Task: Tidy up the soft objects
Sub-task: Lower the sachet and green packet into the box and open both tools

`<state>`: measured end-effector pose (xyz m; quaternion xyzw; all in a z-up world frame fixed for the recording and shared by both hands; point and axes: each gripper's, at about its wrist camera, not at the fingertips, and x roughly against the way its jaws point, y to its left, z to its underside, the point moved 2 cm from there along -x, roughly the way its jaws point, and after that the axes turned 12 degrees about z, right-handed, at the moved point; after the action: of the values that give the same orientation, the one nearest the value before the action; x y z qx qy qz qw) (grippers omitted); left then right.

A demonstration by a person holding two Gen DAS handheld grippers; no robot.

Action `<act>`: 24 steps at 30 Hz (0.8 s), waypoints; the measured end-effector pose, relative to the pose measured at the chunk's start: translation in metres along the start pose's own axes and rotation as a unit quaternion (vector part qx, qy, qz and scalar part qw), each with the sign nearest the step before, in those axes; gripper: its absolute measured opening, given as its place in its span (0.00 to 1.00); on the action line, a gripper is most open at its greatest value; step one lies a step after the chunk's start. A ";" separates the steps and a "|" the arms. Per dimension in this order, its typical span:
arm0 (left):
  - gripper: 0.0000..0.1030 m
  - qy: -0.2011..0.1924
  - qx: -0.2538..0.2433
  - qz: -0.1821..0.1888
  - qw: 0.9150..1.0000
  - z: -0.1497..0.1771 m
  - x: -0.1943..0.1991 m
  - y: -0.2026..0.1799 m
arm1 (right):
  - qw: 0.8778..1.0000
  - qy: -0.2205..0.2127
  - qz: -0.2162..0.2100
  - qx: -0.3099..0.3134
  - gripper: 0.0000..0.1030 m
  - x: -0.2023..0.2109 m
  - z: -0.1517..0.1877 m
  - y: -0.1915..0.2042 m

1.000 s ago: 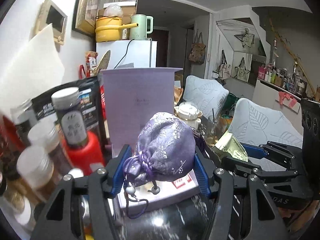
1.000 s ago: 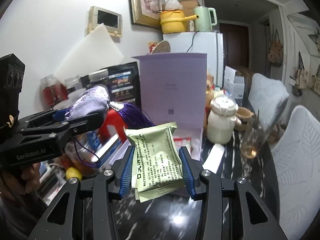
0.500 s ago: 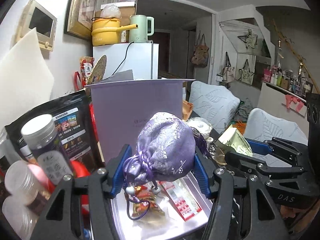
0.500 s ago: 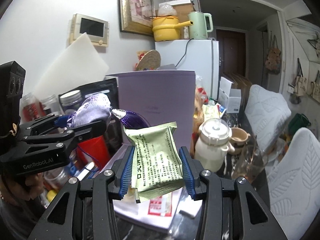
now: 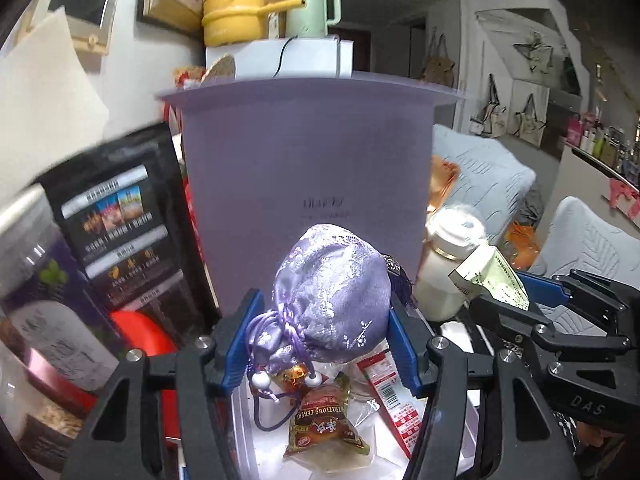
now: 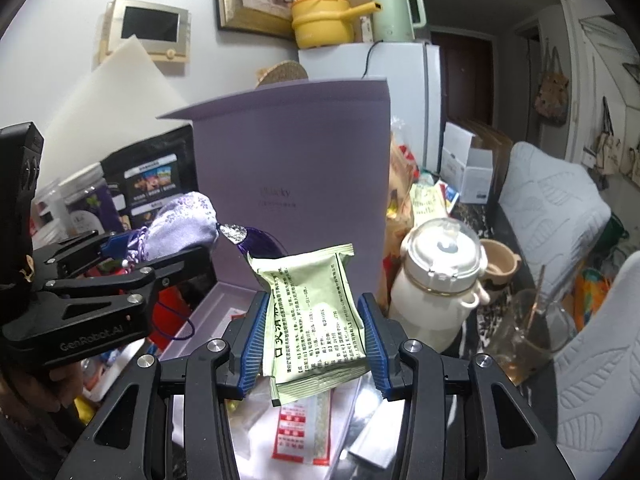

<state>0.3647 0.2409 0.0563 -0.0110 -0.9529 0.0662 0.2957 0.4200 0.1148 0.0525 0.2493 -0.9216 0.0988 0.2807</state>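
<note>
My left gripper (image 5: 324, 328) is shut on a purple silk drawstring pouch (image 5: 332, 296) and holds it above the open lilac box (image 5: 248, 432). The box's lid (image 5: 308, 176) stands upright behind. A brown snack packet (image 5: 324, 428) and a red-and-white sachet (image 5: 394, 400) lie inside. My right gripper (image 6: 312, 336) is shut on a pale green sachet (image 6: 316, 320), also above the box (image 6: 216, 304). The pouch (image 6: 180, 232) and left gripper (image 6: 132, 264) show at left in the right wrist view; the right gripper (image 5: 520, 292) with its sachet (image 5: 492, 276) shows at right in the left wrist view.
A white lidded jar (image 6: 436, 280) stands right of the box, a glass (image 6: 532, 332) and a small cup (image 6: 498, 264) beyond. Black snack bags (image 5: 120, 232), plastic jars (image 5: 40, 280) and a red bottle (image 5: 144, 332) crowd the left. Grey cushioned chairs (image 6: 556, 208) stand right.
Both grippers have moved forward and up over the open box with their loads; the box's contents now lie beneath them and the lid looms closer.
</note>
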 end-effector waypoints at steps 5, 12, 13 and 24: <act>0.57 0.029 0.007 -0.009 1.000 0.010 -0.026 0.005 | 1.000 0.024 0.002 0.000 0.43 -0.023 0.006 0.003; 0.57 0.079 0.032 -0.026 0.996 0.021 -0.060 0.017 | 0.998 0.059 0.009 0.007 0.43 -0.053 0.018 0.005; 0.57 0.085 0.035 -0.029 0.995 0.024 -0.064 0.019 | 0.998 0.063 0.010 0.007 0.43 -0.055 0.019 0.005; 0.58 0.145 0.037 -0.028 0.988 0.045 -0.097 0.021 | 0.994 0.107 0.023 0.022 0.43 -0.085 0.039 0.007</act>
<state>0.4186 0.2505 -0.0378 0.0169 -0.8966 0.0911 0.4330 0.4590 0.1429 -0.0283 0.2226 -0.8892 0.1517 0.3699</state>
